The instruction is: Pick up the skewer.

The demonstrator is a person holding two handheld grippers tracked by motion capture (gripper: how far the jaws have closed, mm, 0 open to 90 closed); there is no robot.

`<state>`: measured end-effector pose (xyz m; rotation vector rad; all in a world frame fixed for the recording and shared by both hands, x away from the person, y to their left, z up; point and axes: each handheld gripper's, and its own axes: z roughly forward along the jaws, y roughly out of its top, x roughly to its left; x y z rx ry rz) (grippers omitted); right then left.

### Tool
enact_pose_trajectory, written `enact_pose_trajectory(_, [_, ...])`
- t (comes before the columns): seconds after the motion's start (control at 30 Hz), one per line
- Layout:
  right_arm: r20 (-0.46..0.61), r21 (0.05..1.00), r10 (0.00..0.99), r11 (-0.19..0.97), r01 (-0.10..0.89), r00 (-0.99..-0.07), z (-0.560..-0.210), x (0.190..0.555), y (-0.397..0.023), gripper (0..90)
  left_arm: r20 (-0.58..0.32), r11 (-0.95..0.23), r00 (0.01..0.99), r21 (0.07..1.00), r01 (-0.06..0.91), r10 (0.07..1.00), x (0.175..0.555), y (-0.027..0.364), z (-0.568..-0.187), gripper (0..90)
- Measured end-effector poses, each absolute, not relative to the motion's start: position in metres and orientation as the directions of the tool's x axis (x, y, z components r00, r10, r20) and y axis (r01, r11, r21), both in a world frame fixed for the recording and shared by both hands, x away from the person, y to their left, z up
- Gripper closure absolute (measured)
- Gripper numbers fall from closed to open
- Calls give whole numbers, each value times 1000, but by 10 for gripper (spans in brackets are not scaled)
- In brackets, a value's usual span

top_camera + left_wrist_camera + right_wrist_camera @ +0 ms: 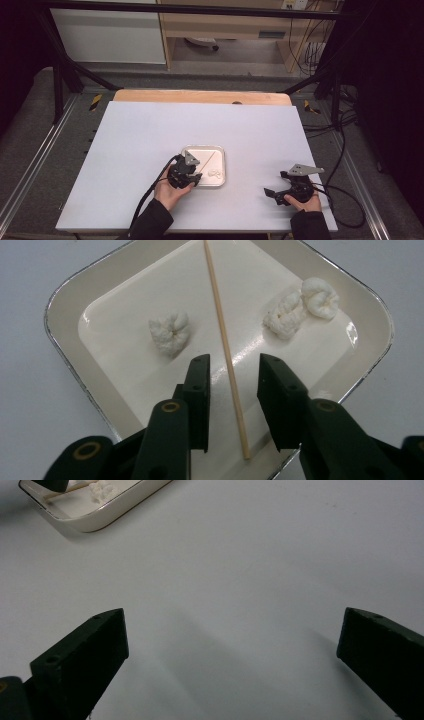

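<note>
A white square tray (65, 315) rests on the table, also seen in the high view as the tray (221, 150). In it lie a thin wooden stick (222, 335) and three white marshmallows: one (170, 332) left of the stick, two (300, 307) touching each other at its right. My left gripper (232, 377) hovers over the tray's near corner, open, its jaws on either side of the stick without touching it. In the high view the left gripper (192, 176) sits at the tray's left front. My right gripper (232, 635) is wide open above bare table, far right of the tray (100, 517).
The white tabletop (150, 135) spreads around the tray, with a wooden strip (200, 96) at its far edge. Black cables (345, 200) trail off the table's right side. A dark metal frame (65, 70) and shelving stand beyond the table.
</note>
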<state>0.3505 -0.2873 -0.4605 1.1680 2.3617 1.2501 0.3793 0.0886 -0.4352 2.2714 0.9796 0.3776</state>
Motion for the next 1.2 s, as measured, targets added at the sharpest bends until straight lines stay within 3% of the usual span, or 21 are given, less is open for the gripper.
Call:
enact_pose_trajectory(0.47, [158,776,736,321,544,-659,-460,350,-287,6,42,-523,664,653,547,747,376,81,-440,864])
enact_pose_trajectory(1.2, [158,775,735,322,543,-660,-460,350,-287,6,17,-471,636,688,552,771,374,84,-443,889])
